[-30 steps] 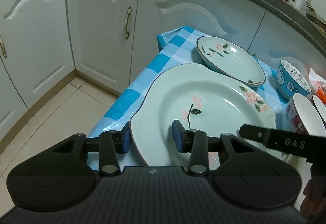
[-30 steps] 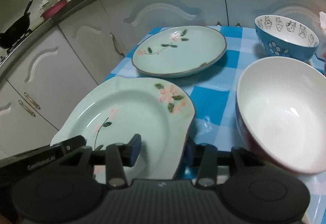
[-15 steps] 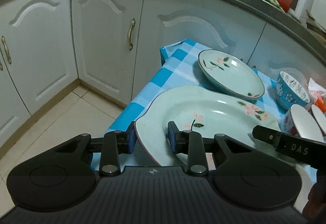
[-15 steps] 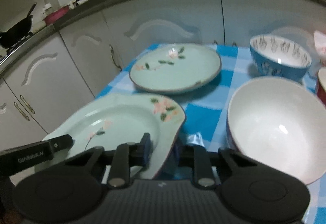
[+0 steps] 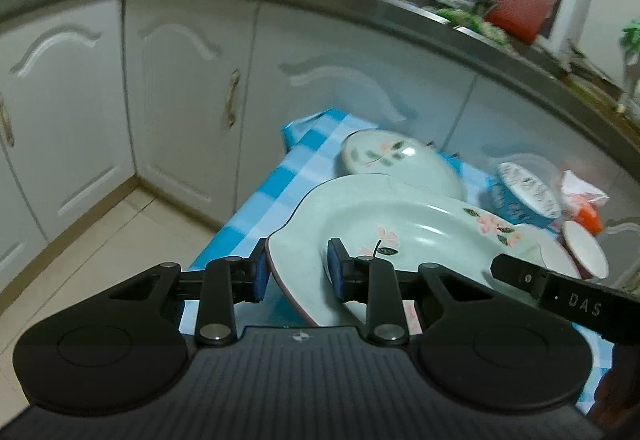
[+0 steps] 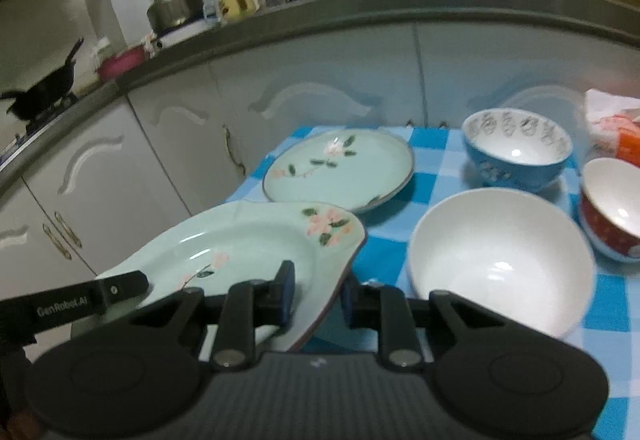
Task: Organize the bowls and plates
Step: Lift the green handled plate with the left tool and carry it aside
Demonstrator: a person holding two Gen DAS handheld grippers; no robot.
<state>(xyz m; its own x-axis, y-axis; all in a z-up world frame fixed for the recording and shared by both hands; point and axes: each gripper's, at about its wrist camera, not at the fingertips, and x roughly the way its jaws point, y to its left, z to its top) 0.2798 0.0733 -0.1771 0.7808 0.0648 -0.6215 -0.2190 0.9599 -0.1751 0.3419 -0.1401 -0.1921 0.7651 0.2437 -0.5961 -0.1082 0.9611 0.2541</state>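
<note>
A large pale-green flowered plate (image 5: pixel 420 240) hangs a little above the checked tablecloth (image 5: pixel 288 191), held by both grippers. My left gripper (image 5: pixel 298 264) has the plate's left rim between its blue pads, and its jaws are still closing on it. On the opposite edge of the same plate (image 6: pixel 240 244), my right gripper (image 6: pixel 316 288) is shut. Behind it lies a smaller round green plate (image 6: pixel 340 171). A blue bowl (image 6: pixel 516 155), a white bowl (image 6: pixel 500 260) and a red bowl (image 6: pixel 612 211) stand to the right.
White cabinet doors (image 5: pixel 188 111) and a grey counter edge (image 6: pixel 360 3) run close behind the table. A kettle (image 6: pixel 174 5), bottles and a red basket (image 5: pixel 520 3) crowd the counter. Crumpled packaging (image 6: pixel 616 127) lies at the table's far right. Tiled floor (image 5: pixel 120 240) lies left.
Both grippers have narrowed onto the large plate's rim, one on each side. They have risen with it, so the plate has come up off the tablecloth.
</note>
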